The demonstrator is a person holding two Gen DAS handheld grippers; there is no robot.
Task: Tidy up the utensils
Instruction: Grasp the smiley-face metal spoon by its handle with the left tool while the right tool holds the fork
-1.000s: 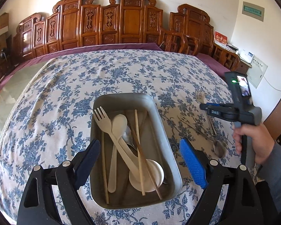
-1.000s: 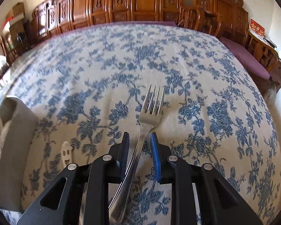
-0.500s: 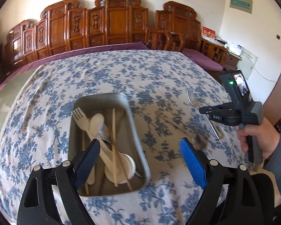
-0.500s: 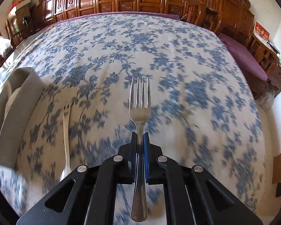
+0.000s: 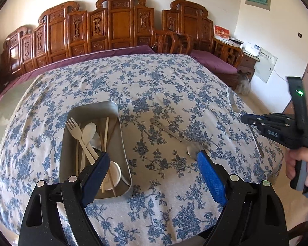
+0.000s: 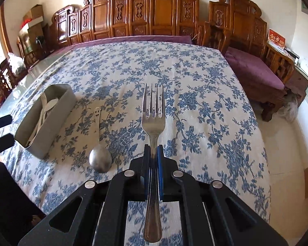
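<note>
Right claw (image 6: 153, 155) clamped tight on the neck of a steel fork (image 6: 153, 112), tines forward, handle trailing back between the arms; fork is clear of the cloth, carried above the counter (image 6: 205, 86). Left claw (image 5: 154, 164) stands wide with nothing between its blue pads, hovering over the near end of the grey metal tray (image 5: 124, 143). Tray already holds a pale fork (image 5: 74, 126), a pale spoon (image 5: 88, 131), wooden chopsticks (image 5: 106, 131) and a small round white piece at the near end; a steel utensil may lie beneath them, hard to tell. Left out on the cloth: one steel spoon (image 6: 99, 160) with a smiley face cut in its handle tip, lying bowl toward the camera between the tray and the held fork. Judgement: most of the sorting looks done; the carried fork has yet to reach the tray, then the steel spoon remains. Tray sits to the left of the right claw, its long side facing it, with the spoon lying in the path across; going over it looks safer than sweeping low. Tray walls are upright and its far half looks freer than the crowded near end. Counter is broad with open cloth on the far side and right; its right edge drops to the floor and a purple-cushioned bench (image 6: 254, 69), and carved wooden chairs (image 6: 162, 10) line the back, well apart from the work.
</note>
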